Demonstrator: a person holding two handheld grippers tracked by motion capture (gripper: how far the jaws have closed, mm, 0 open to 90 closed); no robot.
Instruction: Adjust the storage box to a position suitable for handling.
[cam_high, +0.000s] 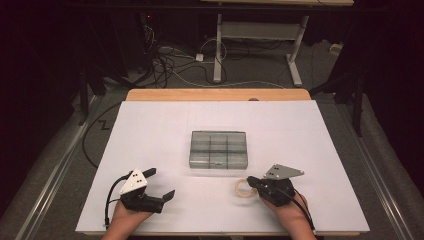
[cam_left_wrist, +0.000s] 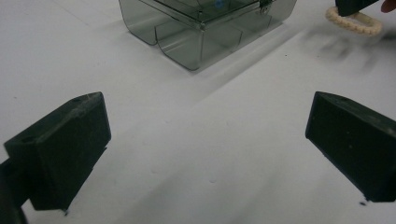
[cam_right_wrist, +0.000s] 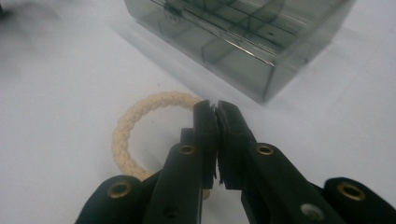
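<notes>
A smoky clear plastic compartment box (cam_high: 218, 149) with its lid down sits mid-table; it also appears as the box (cam_left_wrist: 201, 28) and the box (cam_right_wrist: 243, 32). A cream braided rope ring (cam_high: 243, 188) lies flat in front of its right corner. My right gripper (cam_high: 252, 182) rests over the ring's right side. In the right gripper view its jaws (cam_right_wrist: 215, 109) are pressed together above the ring (cam_right_wrist: 140, 116), whose near-right arc they hide. My left gripper (cam_high: 160, 183) stands open at the front left, its jaws wide apart (cam_left_wrist: 205, 126) over bare table. The ring (cam_left_wrist: 355, 23) shows far off.
A white sheet (cam_high: 150, 125) covers the table, with a wooden edge (cam_high: 215, 94) at the back. Beyond it stand a desk frame (cam_high: 218, 50) and loose cables (cam_high: 165, 60) on the floor. A dark rail runs along each side.
</notes>
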